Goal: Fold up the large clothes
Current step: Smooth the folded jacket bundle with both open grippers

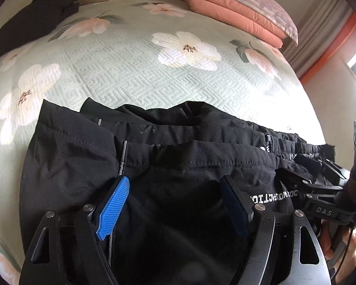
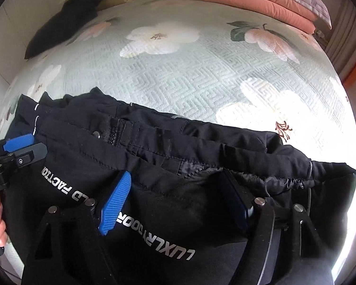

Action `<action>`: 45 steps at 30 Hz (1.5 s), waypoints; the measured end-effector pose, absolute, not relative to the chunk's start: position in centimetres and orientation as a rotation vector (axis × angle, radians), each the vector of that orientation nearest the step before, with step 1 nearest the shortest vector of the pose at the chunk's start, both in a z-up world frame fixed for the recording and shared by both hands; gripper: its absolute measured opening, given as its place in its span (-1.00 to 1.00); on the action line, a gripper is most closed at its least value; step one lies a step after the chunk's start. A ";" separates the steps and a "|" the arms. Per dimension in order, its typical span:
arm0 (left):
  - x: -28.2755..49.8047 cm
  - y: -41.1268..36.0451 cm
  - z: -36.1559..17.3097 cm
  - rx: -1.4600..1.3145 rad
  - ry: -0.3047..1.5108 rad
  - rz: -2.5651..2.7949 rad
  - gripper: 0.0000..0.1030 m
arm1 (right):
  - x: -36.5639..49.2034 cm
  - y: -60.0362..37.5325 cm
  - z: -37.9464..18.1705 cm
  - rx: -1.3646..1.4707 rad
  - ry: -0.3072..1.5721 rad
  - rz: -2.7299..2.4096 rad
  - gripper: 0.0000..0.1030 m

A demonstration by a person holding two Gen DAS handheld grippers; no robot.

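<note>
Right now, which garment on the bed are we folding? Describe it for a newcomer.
On the floral bedspread, skip the far stacked bedding. It is the black trousers at the near edge, under both open grippers. Unlike the plain black garment in the far corner, they carry white lettering.

Both wrist cameras sit low and close over the black trousers (image 1: 178, 166) at the bed's (image 1: 130, 71) near edge, facing its far end. The left view looks from the left, the right from the right. They share the waistband, floral bedspread and far pink quilts (image 2: 261, 2).
</note>
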State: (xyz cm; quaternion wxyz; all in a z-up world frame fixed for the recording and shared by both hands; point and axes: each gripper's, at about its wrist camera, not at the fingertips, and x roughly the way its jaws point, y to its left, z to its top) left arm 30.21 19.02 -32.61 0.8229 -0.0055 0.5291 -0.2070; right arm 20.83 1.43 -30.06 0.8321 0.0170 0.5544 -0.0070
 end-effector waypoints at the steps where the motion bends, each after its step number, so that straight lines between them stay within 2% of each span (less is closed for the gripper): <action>1: 30.0 19.2 -32.4 -0.015 1.123 -0.432 0.56 | 20.3 1.5 -29.4 0.030 1.166 -0.019 0.48; 9: 26.7 19.3 -28.9 0.040 1.054 -0.419 0.54 | 14.5 2.4 -21.9 0.017 1.037 -0.038 0.48; 15: 23.6 19.6 -26.1 0.083 1.004 -0.421 0.54 | 10.1 3.3 -19.3 0.013 1.063 -0.048 0.48; 19: 21.5 20.1 -26.0 0.108 1.012 -0.407 0.54 | 8.1 4.5 -20.2 -0.001 1.123 -0.072 0.48; 24: 19.0 21.8 -28.2 0.134 1.055 -0.356 0.54 | 8.5 5.6 -27.4 -0.095 1.319 -0.166 0.48; 27: 19.0 22.7 -30.6 0.138 1.100 -0.319 0.53 | 8.3 5.9 -28.3 -0.091 1.327 -0.187 0.49; 30: 19.6 23.3 -32.3 0.105 1.123 -0.314 0.59 | 8.0 5.8 -28.5 -0.075 1.323 -0.203 0.49; 35: 20.0 23.3 -33.3 0.116 1.105 -0.299 0.83 | 7.6 5.7 -28.7 -0.073 1.317 -0.204 0.50; 38: 20.4 24.0 -34.1 0.081 1.114 -0.304 0.91 | 7.5 5.3 -29.0 -0.063 1.315 -0.198 0.50; 40: 20.6 24.2 -33.7 0.068 1.112 -0.309 0.88 | 7.4 5.0 -28.8 -0.053 1.319 -0.193 0.50; 43: 20.4 24.0 -31.2 0.069 1.062 -0.355 0.67 | 7.7 3.6 -26.3 0.015 1.291 -0.159 0.39; 45: 20.6 23.7 -29.6 0.078 1.029 -0.384 0.67 | 8.3 2.7 -23.9 0.034 1.225 -0.155 0.39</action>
